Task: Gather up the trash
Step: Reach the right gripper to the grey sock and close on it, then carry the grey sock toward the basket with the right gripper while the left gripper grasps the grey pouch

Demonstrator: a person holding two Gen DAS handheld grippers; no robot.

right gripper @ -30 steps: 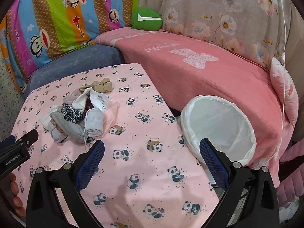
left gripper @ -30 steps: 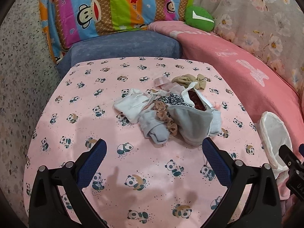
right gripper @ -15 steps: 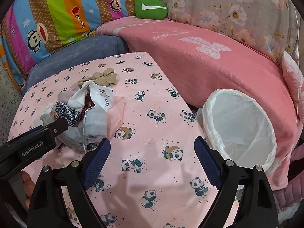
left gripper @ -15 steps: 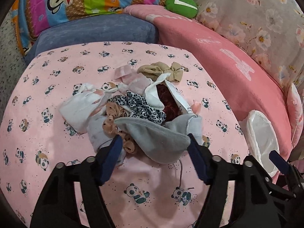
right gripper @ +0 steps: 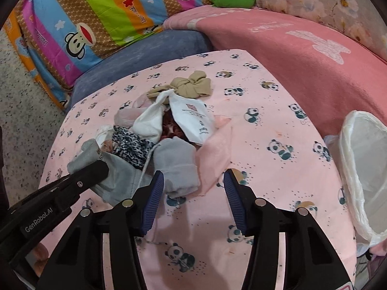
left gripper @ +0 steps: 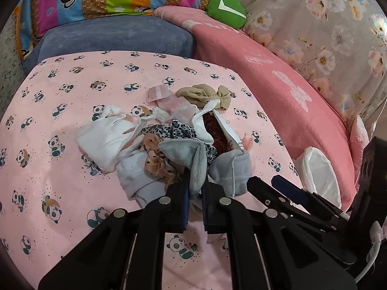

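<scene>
L gripper (left gripper: 194,191) is clamped on a fold of the soft grey fleece cloth (left gripper: 193,159) at the heap's 6 o'clock edge, while R gripper (right gripper: 192,193), jaws half-apart & just closing w/ nothing pinched, has the small grey knit sock (right gripper: 176,166) at its 12, long axis pointing twd it, & the white-lined bin (right gripper: 362,169) at 3.

We see a soft cotton-like sheet (left gripper: 72,101) with printed pandas, a fleecy matt grey cloth (left gripper: 196,159), a thin glossy plastic bin liner (right gripper: 362,169), a fuzzy pink blanket (right gripper: 302,55), and ribbed blue rubbery pads (right gripper: 154,203) on matt black plastic.
</scene>
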